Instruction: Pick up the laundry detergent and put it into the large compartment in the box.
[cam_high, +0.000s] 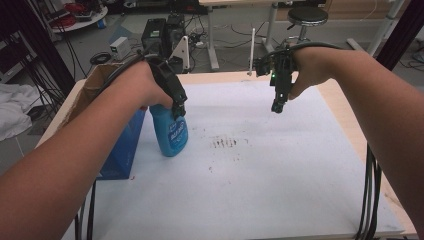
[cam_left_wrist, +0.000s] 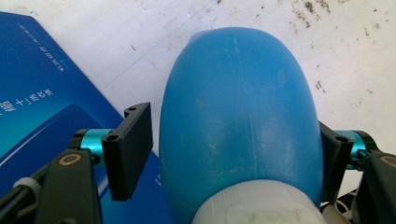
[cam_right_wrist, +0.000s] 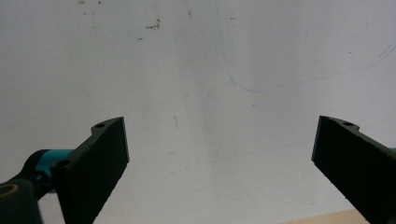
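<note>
A white sheet (cam_high: 260, 175) is covering the table (cam_high: 340, 105), w/ pale wood edge showing along the far and right sides. A patch of dark brown smudges (cam_high: 227, 142) is sitting on the sheet just right of the blue bottle (cam_high: 170, 132); more specks are scattering around it. In the right gripper view a faint blue pen line (cam_right_wrist: 233, 74) is curving across the sheet. Room beyond the far edge: grey floor, cables, a black box of equipment (cam_high: 160, 32), a round black stool (cam_high: 306, 16), white desk legs. Well left of the bottle, past the table edge, white cloth (cam_high: 15, 110) is lying on the floor.

Bottle is standing on the sheet, just right of and touching or nearly touching a blue box (cam_high: 122, 145) w/ an open brown cardboard flap, at the left side of the table. Bottle: glossy blue plastic, rounded shoulders, a label w/ pale lettering on the front, whitish collar at the neck seen in the left gripper view.

Left gripper (cam_high: 176, 102) is coming down over the bottle top; jaws are sitting either side of the body, right one against it, left one a small gap off — not clamping.

Right gripper (cam_high: 278, 105) is hovering above the sheet, well right of the bottle, jaws spread wide, nothing btw them.
</note>
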